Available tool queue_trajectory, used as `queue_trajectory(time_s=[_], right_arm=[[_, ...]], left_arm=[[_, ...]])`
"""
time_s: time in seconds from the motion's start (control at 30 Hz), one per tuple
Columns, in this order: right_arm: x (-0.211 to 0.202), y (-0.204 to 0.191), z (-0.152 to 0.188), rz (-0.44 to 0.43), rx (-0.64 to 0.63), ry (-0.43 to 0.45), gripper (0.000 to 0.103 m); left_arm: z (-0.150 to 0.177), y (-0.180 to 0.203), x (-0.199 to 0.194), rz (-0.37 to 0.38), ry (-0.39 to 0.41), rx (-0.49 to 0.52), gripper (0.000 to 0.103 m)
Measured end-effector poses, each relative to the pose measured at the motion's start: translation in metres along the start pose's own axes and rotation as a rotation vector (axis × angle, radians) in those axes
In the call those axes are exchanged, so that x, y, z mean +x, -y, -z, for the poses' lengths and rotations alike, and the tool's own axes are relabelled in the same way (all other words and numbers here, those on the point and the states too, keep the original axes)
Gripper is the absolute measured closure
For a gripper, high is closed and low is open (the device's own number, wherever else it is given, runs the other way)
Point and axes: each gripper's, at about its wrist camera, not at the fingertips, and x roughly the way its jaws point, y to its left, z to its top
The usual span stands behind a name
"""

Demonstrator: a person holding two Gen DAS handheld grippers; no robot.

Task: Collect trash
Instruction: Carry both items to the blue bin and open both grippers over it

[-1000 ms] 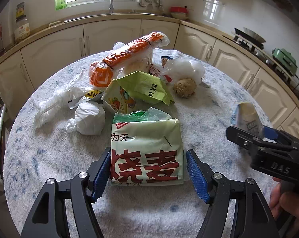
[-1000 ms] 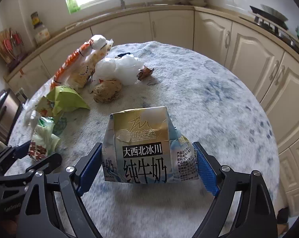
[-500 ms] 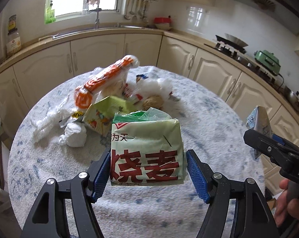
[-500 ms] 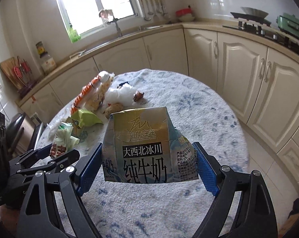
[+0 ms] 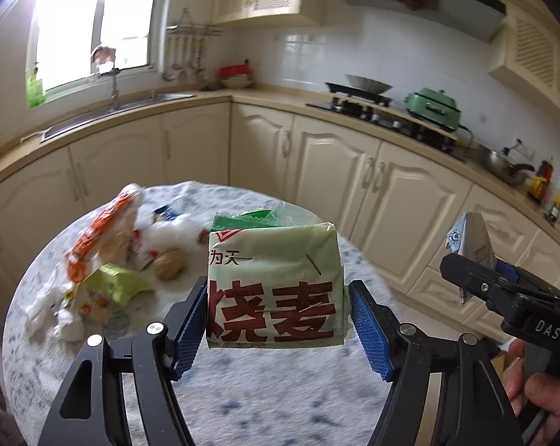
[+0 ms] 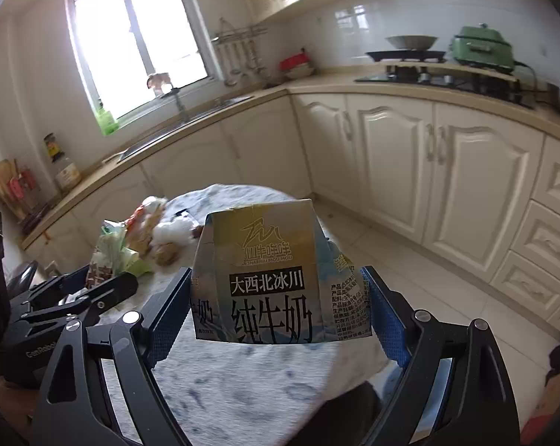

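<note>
Left wrist view: the left gripper (image 5: 278, 310) clamps a pale green food packet (image 5: 274, 284) between its blue pads, raised above the round table (image 5: 242, 401); other trash (image 5: 109, 256) lies ahead to its left.

Right wrist view: the right gripper (image 6: 280, 306) grips a milk carton (image 6: 266, 278) held over the table's edge.

Two black grippers with blue pads: left gripper (image 5: 278, 321), right gripper (image 6: 280, 308). One pale-green printed food packet (image 5: 274, 284). One grey-yellow milk carton (image 6: 265, 275). One brown crumpled ball (image 5: 169, 263).
</note>
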Motion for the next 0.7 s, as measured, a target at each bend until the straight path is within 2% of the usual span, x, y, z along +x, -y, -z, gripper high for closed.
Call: queue_trajectory(time_s=[0.13, 0.3, 0.47, 0.7], right_arm=[[-0.018, 0.03, 0.0, 0.055, 0.038, 0.025, 0.015], [-0.031, 0.072, 0.008, 0.122, 0.098, 0.028, 0.015], [-0.036, 0.117, 0.021, 0.182, 0.172, 0.009, 0.015], [-0.027, 0.188, 0.052, 0.241, 0.297, -0.053, 0.015]], left_arm=[[-0.008, 0.035, 0.006, 0.057, 0.011, 0.051, 0.036], [-0.011, 0.078, 0.035, 0.146, -0.016, 0.111, 0.036], [-0.009, 0.129, 0.079, 0.228, -0.078, 0.181, 0.036], [-0.006, 0.18, 0.152, 0.292, -0.196, 0.233, 0.035]])
